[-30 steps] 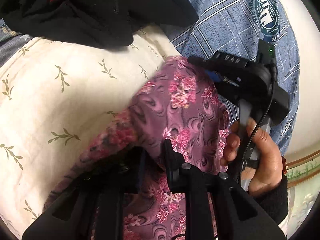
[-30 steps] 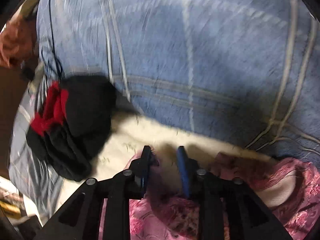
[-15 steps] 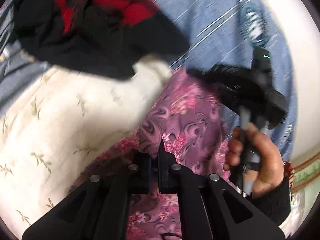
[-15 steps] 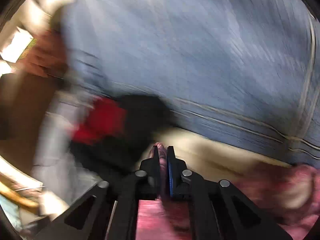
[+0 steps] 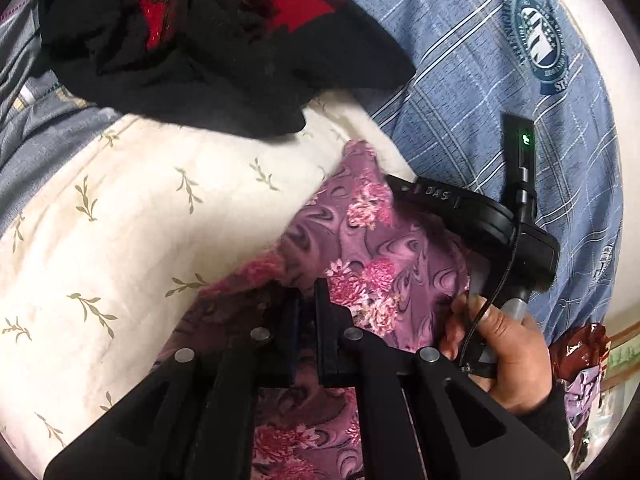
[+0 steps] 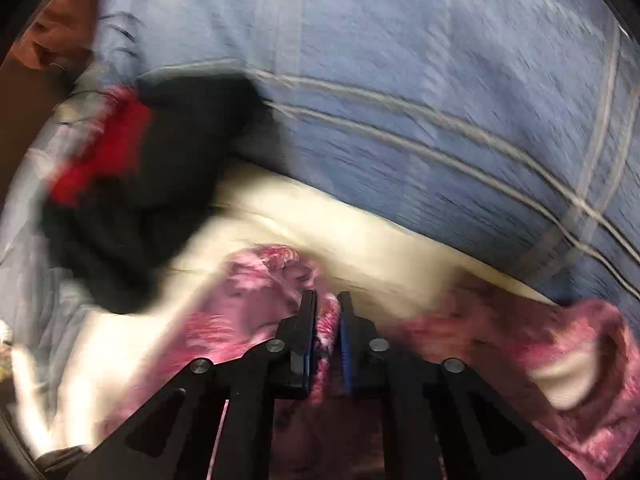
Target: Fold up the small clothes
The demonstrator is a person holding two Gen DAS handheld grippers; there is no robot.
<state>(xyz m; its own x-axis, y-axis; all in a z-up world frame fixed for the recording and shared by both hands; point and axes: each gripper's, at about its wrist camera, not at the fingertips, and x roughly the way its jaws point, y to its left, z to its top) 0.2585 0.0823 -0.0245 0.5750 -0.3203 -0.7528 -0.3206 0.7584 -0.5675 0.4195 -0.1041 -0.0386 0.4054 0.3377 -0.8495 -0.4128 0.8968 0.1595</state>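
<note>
A purple-pink floral garment (image 5: pixel 360 248) lies on a cream leaf-print cushion (image 5: pixel 120 240). My left gripper (image 5: pixel 306 300) is shut on its near fold, with cloth bunched between the black fingers. In the left wrist view the right gripper's black body (image 5: pixel 472 220) reaches over the garment's right edge, held by a hand (image 5: pixel 504 344). The right wrist view is blurred: my right gripper (image 6: pixel 326 308) is shut on a pinch of the same floral garment (image 6: pixel 248 300), pink cloth showing between the blue pads (image 6: pixel 345 344).
A black and red garment (image 5: pixel 208 40) is heaped at the cushion's far left; it also shows as a black and red heap (image 6: pixel 132 168) in the right wrist view. A blue checked sheet (image 5: pixel 480 80) with a round crest covers the bed beyond. A dark red wrapper (image 5: pixel 576 344) lies at the right edge.
Both grippers have closed on the floral garment. The left view tipped up toward the black heap; the right gripper slid right and lower over the cloth.
</note>
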